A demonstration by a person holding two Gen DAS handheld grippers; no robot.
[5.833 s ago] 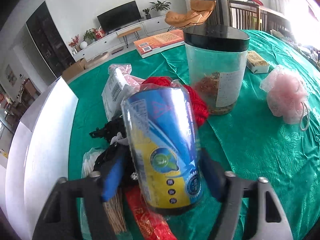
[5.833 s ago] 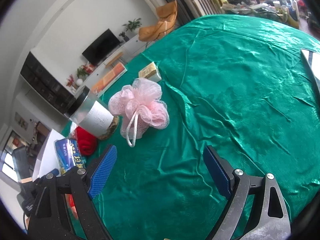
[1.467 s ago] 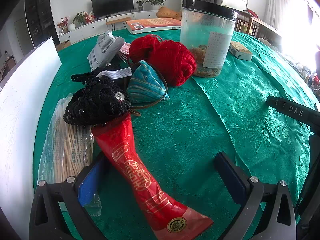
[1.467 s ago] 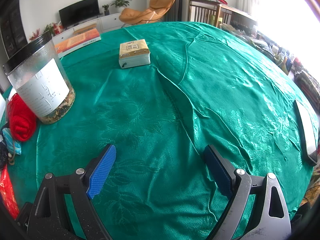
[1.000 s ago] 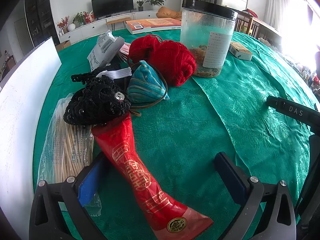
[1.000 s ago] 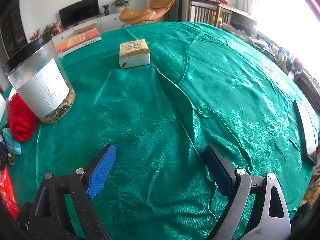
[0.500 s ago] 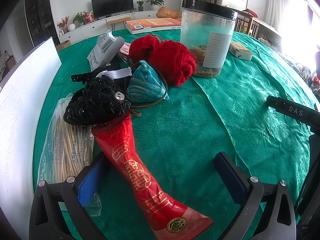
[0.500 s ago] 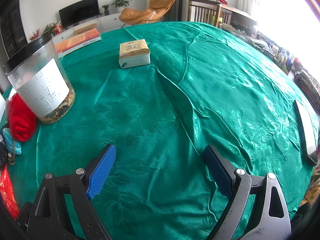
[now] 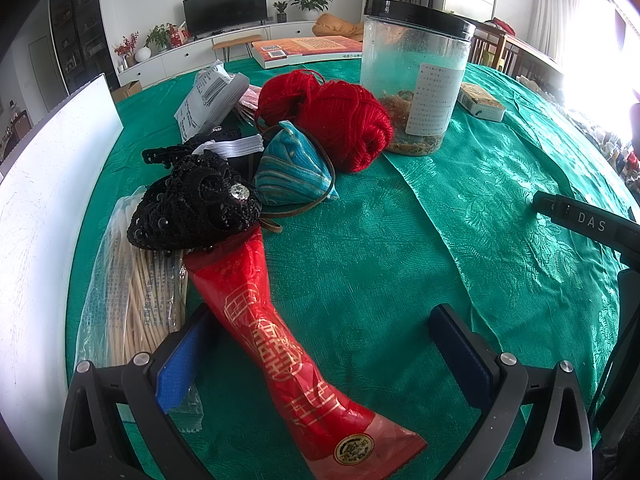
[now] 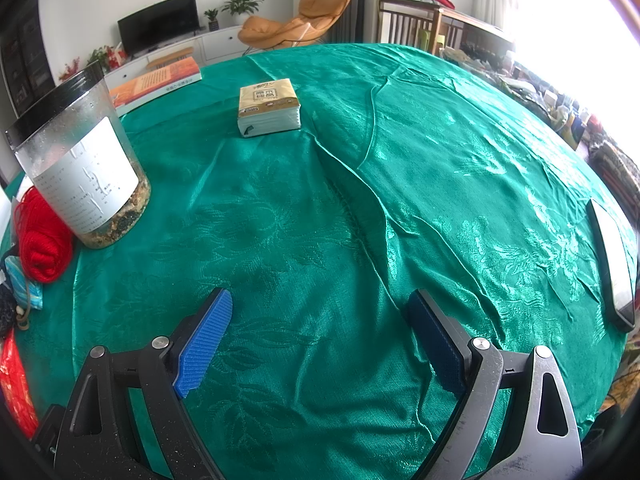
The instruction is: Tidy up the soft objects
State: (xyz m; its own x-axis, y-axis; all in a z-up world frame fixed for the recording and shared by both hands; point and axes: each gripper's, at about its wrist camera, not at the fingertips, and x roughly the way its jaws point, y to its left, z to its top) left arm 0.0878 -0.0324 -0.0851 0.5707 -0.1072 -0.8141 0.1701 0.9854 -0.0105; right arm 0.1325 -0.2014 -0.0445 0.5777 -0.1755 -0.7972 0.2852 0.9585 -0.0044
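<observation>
**Both sets of fingers spread wide and empty over the green cloth**

My left fingers (image 9: 324, 350) are spread wide with nothing gripped. The red foil packet (image 9: 276, 344) lies on the tabletop (image 9: 500, 184) between them, closer to my left pad, its narrow end running ahead under the black beaded pouch (image 9: 192, 204). Beyond that sit the teal striped sachet (image 9: 292, 172) and the red yarn (image 9: 340, 120), touching one another. I judge the soft things are bunched here on purpose, as one pile. A bag of bamboo sticks (image 9: 136, 300) lies just outside my left pad.

My right fingers (image 10: 320, 340) are equally wide and hold nothing, with only bare cloth between them. Far ahead sits a tissue pack (image 10: 269, 107); ahead-left, the clear jar (image 10: 80, 168) stands upright beside the yarn.
</observation>
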